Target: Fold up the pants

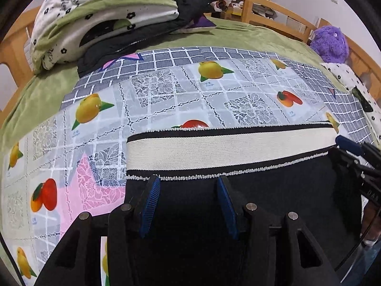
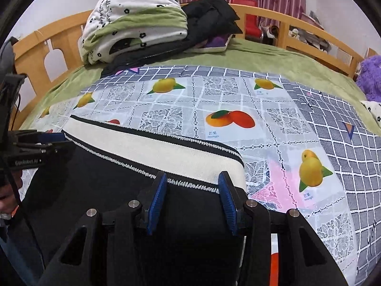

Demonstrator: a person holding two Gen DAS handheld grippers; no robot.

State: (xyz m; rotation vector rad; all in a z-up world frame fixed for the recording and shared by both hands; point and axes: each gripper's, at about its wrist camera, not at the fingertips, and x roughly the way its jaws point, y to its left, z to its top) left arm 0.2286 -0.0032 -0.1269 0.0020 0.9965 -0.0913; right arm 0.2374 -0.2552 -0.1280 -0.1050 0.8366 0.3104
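Note:
Black pants (image 1: 273, 190) with a wide cream waistband (image 1: 226, 150) lie flat on a fruit-print tablecloth on the bed. My left gripper (image 1: 188, 182) is open, its blue pads over the black cloth just below the waistband's left part. My right gripper (image 2: 191, 180) is open over the pants (image 2: 100, 181) near the right end of the waistband (image 2: 166, 152). The right gripper also shows at the right edge of the left wrist view (image 1: 352, 147), and the left gripper shows at the left edge of the right wrist view (image 2: 35, 143). Neither holds cloth.
A fruit-print tablecloth (image 2: 262, 124) covers a grey grid sheet (image 2: 345, 143) on the green bed. A folded quilt (image 2: 133, 23) and a black jacket (image 2: 212, 16) are piled at the far side. A purple plush toy (image 1: 329, 44) sits far right. A wooden bed rail (image 2: 309, 31) runs behind.

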